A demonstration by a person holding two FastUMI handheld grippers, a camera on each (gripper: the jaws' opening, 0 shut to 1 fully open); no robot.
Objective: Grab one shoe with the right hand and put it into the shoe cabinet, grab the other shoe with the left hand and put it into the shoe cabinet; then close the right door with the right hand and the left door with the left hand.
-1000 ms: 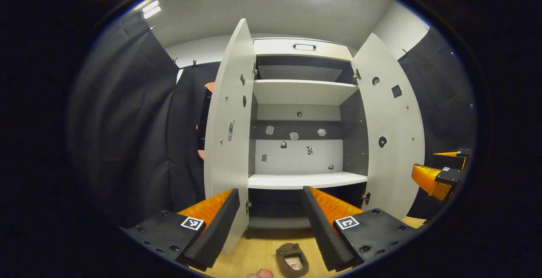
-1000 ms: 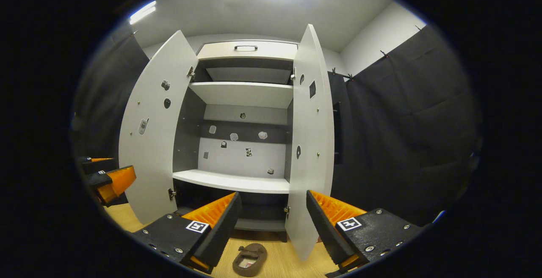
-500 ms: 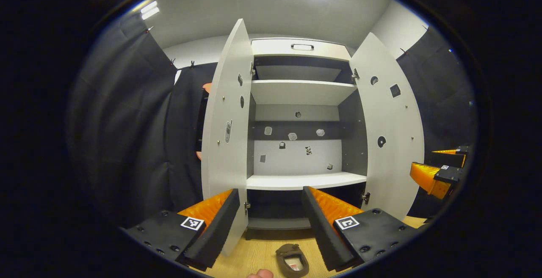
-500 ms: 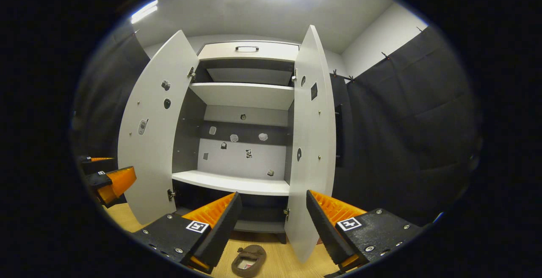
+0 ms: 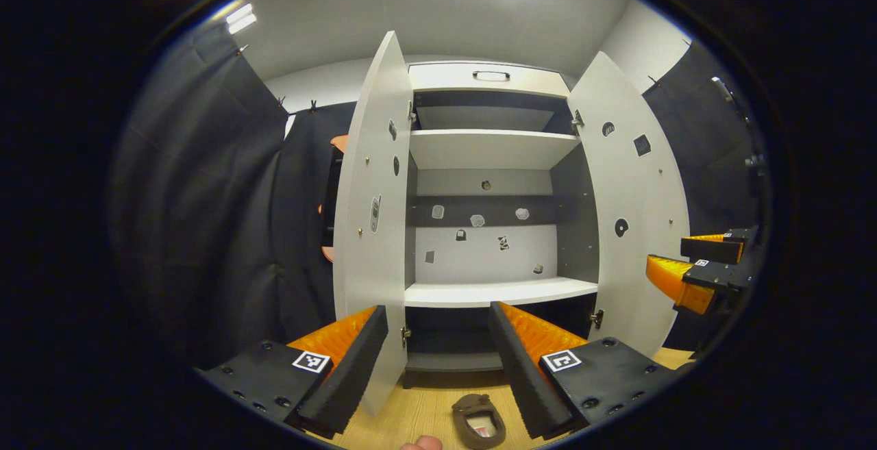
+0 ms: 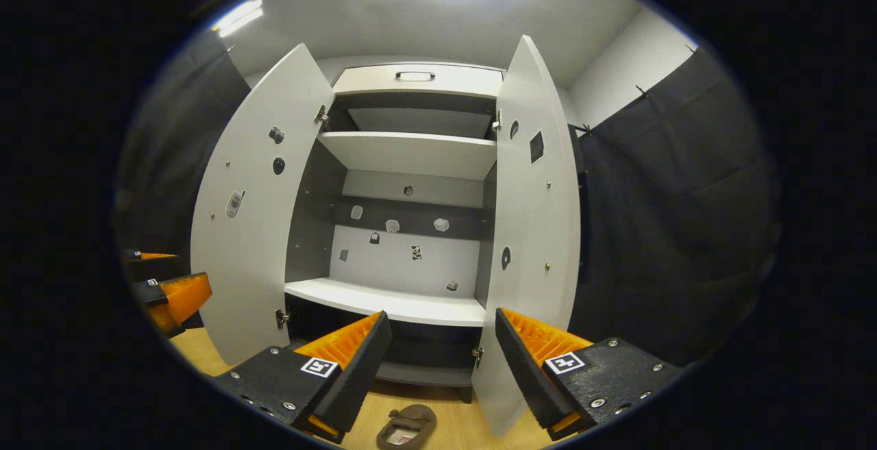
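Both views have shifted slightly rightward. Left gripper (image 5: 438, 361) and right gripper (image 6: 438, 361) spread, empty; shoe (image 5: 478, 421) at 6 o'clock on floor, shoe cabinet (image 5: 490, 292) doors open. Nothing stowed yet.

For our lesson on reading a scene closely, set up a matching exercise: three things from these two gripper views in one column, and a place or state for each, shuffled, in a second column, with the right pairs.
Column one:
1. brown shoe
2. cabinet doors
3. left gripper

Column two:
A. swung wide open
B. lying on the wooden floor in front of the cabinet
C. open, holding nothing

Pairs: 1-B, 2-A, 3-C
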